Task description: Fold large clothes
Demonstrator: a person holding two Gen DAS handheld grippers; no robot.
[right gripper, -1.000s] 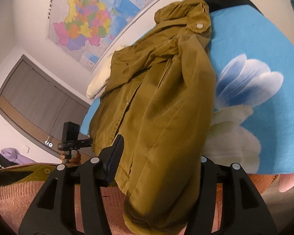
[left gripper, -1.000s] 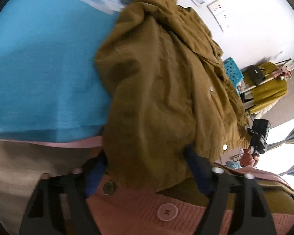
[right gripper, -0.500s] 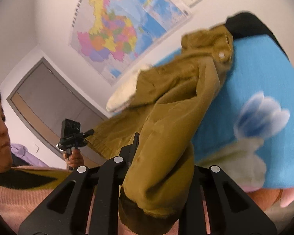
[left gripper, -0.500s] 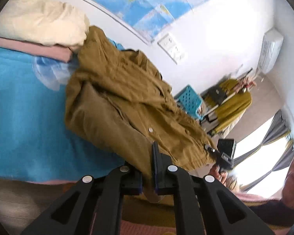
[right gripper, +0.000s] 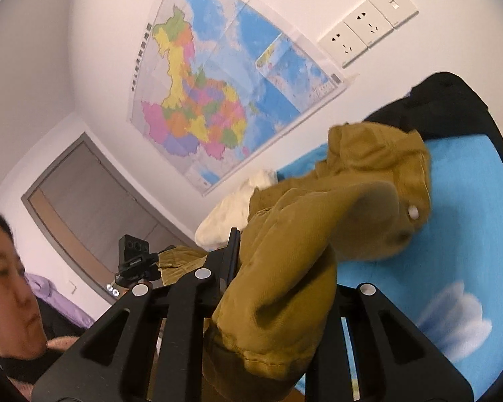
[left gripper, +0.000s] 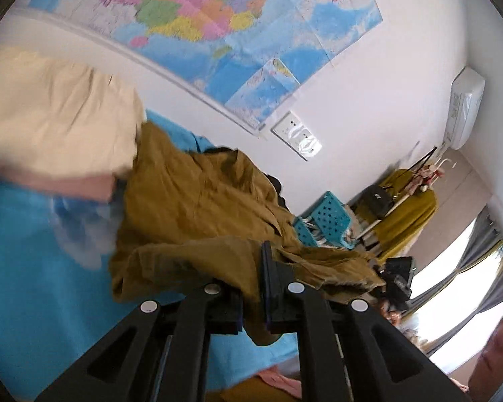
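So the thing being folded is a mustard-brown jacket [left gripper: 198, 201], looks like corduroy or some similar ribbed fabric, with pale snap buttons. In the left wrist view it sprawls across the middle of the frame, all rumpled, over a bright blue bedspread [left gripper: 26, 268]. The far end of it runs up beside a cream pillow [left gripper: 50, 114] at the upper left. The near edge comes right down to the left gripper [left gripper: 251, 288] at the bottom centre, and the jaws are squeezed nearly together with a fold of the fabric pinched between them, a bit of cloth hanging out below.

In the right wrist view the jacket [right gripper: 318, 234] fills the centre and lower middle. You can see a thick bunched sleeve or hem end with its stitched cuff dangling at the bottom centre, and a snap button showing toward the right. The right gripper [right gripper: 278, 288] has its jaws around that thick bundle, closed in on it from both sides, so it's clearly got hold of it; the right finger is mostly hidden behind the cloth. The rest of the jacket stretches away toward the upper right over the bedspread [right gripper: 469, 234], which has a white flower print at the lower right.

A big colourful wall map [right gripper: 224, 100] hangs above the bed.
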